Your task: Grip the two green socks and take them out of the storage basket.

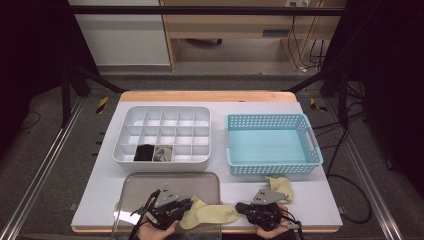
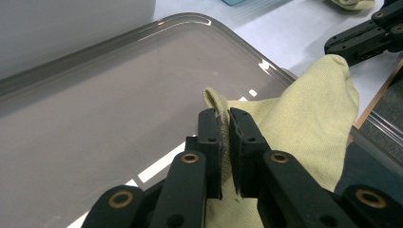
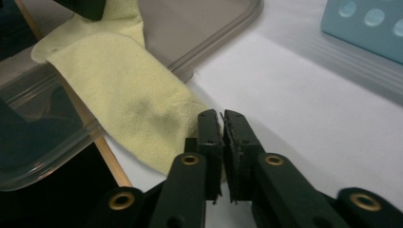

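The white counter [image 1: 310,200] under my fingers carries a clear tray [image 1: 200,179] and yellow socks [image 1: 210,214] nearest me, with a white divided organizer [image 1: 165,162] and blue basket [image 1: 272,169] beyond.

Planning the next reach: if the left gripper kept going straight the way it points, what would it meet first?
Past the yellow sock clamped in its jaws, the left gripper would probably meet the right gripper first; depth is uncertain.

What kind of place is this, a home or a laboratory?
Probably a laboratory recording station: a white table framed by black metal rails, loose cables on the grey floor, and a hand-held gripper in use.
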The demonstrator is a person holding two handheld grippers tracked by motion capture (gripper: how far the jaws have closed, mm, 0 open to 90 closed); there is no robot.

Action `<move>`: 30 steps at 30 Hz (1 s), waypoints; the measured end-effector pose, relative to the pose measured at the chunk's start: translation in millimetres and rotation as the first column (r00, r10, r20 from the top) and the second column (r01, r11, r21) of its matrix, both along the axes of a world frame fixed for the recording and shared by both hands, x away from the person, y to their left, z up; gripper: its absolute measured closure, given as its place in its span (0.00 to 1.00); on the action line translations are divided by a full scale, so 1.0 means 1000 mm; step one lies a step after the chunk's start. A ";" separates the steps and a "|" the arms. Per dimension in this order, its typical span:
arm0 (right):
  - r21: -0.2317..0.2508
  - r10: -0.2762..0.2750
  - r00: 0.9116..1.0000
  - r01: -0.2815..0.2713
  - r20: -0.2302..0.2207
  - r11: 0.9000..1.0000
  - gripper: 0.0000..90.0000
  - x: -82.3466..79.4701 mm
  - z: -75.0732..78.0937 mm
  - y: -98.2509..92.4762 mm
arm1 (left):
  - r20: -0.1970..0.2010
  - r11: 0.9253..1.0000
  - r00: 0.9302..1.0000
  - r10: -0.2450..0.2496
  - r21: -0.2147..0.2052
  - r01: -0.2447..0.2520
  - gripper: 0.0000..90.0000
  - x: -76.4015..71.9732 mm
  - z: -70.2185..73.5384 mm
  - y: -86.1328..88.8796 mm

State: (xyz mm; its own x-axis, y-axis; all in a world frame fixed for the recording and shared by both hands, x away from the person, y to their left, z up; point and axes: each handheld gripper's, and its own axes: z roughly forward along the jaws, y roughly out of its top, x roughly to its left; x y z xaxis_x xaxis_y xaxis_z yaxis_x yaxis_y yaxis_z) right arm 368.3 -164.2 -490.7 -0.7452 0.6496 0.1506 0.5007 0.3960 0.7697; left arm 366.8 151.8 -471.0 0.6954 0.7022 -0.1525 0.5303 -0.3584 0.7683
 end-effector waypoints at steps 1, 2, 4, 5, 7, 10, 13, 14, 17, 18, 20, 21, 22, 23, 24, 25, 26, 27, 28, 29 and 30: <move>0.003 0.002 1.000 -0.002 -0.007 1.000 0.98 0.001 0.000 0.000 | 0.002 1.000 1.000 0.000 -0.005 0.000 0.92 0.000 0.001 0.000; 0.008 0.003 1.000 -0.003 -0.009 1.000 0.99 0.001 0.001 0.000 | 0.007 1.000 1.000 0.002 -0.011 -0.002 0.93 0.000 0.002 0.000; 0.007 -0.014 1.000 0.014 0.018 1.000 0.99 0.002 0.003 -0.002 | 0.029 0.999 1.000 0.007 -0.032 -0.006 0.93 0.001 0.006 -0.001; 0.018 -0.025 0.998 0.024 0.049 1.000 0.99 0.003 0.006 -0.004 | 0.042 0.999 0.999 0.012 -0.050 -0.010 0.93 0.002 0.009 -0.001; 0.044 -0.072 0.988 0.067 0.137 0.997 0.98 0.004 0.015 -0.010 | 0.074 0.996 0.997 0.018 -0.083 -0.012 0.93 0.004 0.013 -0.003; 0.044 -0.110 0.978 0.104 0.180 0.994 0.97 0.008 0.018 -0.013 | 0.079 0.997 0.997 0.025 -0.081 -0.019 0.92 0.009 0.012 -0.008; 0.009 -0.115 0.981 0.114 0.155 0.993 0.93 0.013 0.011 -0.013 | 0.054 0.999 0.998 0.026 -0.042 -0.024 0.89 0.016 0.003 -0.015; -0.001 -0.113 0.984 0.114 0.141 0.993 0.90 0.014 0.009 -0.013 | 0.044 0.999 0.999 0.028 -0.025 -0.027 0.86 0.018 0.000 -0.017; 0.024 -0.134 0.981 0.132 0.144 0.991 0.86 0.015 0.011 -0.015 | 0.036 0.999 0.998 0.042 -0.014 -0.042 0.79 0.021 -0.001 -0.014; 0.037 -0.145 0.978 0.141 0.152 0.989 0.85 0.014 0.013 -0.016 | 0.039 0.999 0.998 0.046 -0.023 -0.045 0.77 0.022 0.001 -0.012; 0.055 -0.142 0.978 0.135 0.150 0.989 0.84 0.013 0.017 -0.017 | 0.046 0.998 0.998 0.051 -0.034 -0.050 0.74 0.023 0.005 -0.010; 0.058 -0.135 0.980 0.127 0.147 0.990 0.84 0.012 0.017 -0.016 | 0.040 0.998 0.998 0.052 -0.030 -0.051 0.73 0.025 0.007 -0.010; 0.053 -0.124 0.982 0.117 0.139 0.992 0.83 0.012 0.016 -0.013 | 0.037 0.999 0.998 0.049 -0.020 -0.049 0.72 0.027 0.007 -0.011; 0.044 -0.113 0.985 0.109 0.127 0.993 0.81 0.011 0.015 -0.011 | 0.026 0.999 0.999 0.046 -0.004 -0.046 0.71 0.029 0.007 -0.012; 0.025 -0.108 0.987 0.106 0.121 0.994 0.80 0.012 0.012 -0.009 | 0.025 0.999 0.999 0.047 0.004 -0.047 0.71 0.031 0.006 -0.014; 0.007 -0.107 0.988 0.107 0.110 0.994 0.79 0.012 0.009 -0.008 | 0.022 0.999 0.999 0.047 0.018 -0.048 0.71 0.033 0.004 -0.016; -0.009 -0.111 0.988 0.113 0.104 0.994 0.78 0.013 0.007 -0.008 | 0.012 0.998 0.999 0.047 0.029 -0.047 0.71 0.034 0.001 -0.018; -0.019 -0.117 0.988 0.119 0.096 0.993 0.78 0.014 0.005 -0.009 | -0.002 0.999 0.999 0.042 0.034 -0.042 0.72 0.035 -0.001 -0.018; -0.018 -0.125 0.989 0.127 0.084 0.992 0.78 0.014 0.003 -0.010 | -0.015 0.999 0.999 0.041 0.032 -0.041 0.75 0.035 -0.002 -0.019; -0.017 -0.134 0.988 0.135 0.077 0.991 0.78 0.013 0.003 -0.012 | -0.018 0.999 0.999 0.039 0.038 -0.038 0.78 0.035 -0.003 -0.020; -0.025 -0.141 0.988 0.143 0.065 0.989 0.78 0.013 0.002 -0.013 | -0.021 0.999 0.999 0.036 0.041 -0.035 0.82 0.035 -0.004 -0.021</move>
